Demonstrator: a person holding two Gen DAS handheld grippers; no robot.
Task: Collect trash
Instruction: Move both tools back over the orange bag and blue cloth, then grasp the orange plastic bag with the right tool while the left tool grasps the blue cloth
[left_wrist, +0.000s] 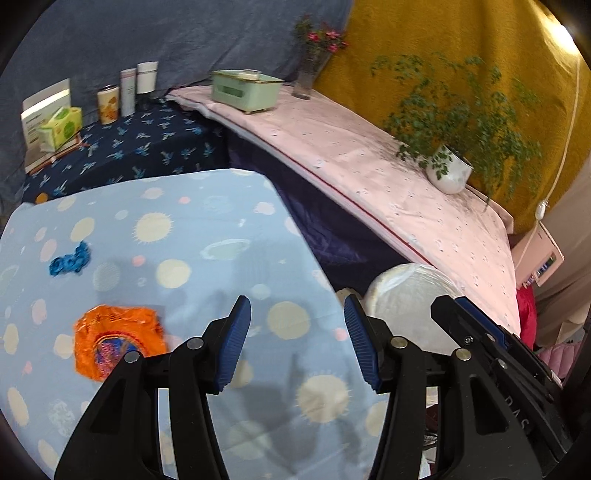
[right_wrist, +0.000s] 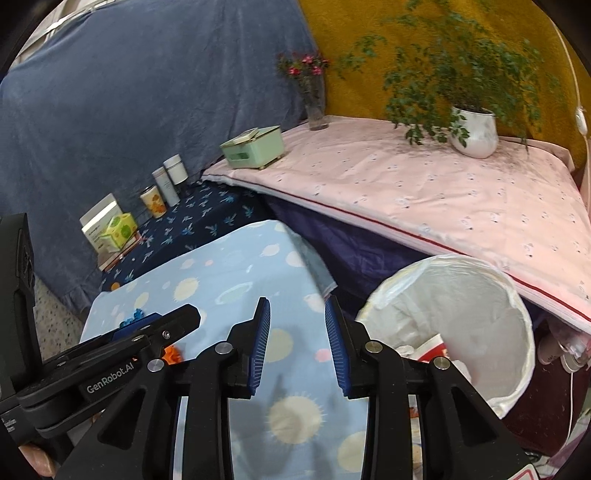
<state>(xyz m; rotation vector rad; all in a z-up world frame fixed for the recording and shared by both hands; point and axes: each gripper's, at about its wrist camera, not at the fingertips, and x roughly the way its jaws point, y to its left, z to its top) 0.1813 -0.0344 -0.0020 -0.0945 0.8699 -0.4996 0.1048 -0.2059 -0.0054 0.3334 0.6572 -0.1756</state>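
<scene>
Crinkled glossy orange foil wrapper (left_wrist: 118, 341) on matt printed cloth (left_wrist: 207, 236); thin white plastic bin liner (right_wrist: 454, 295).

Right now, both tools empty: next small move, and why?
Probably bring the left tool left and down onto the orange wrapper. It is open and empty, the wrapper is the nearest trash on the blue cloth, and the lined bin stands close by.

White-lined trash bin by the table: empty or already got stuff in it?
Not empty. The white-lined trash bin stands open, with red-and-white packaging lying at the bottom.
</scene>
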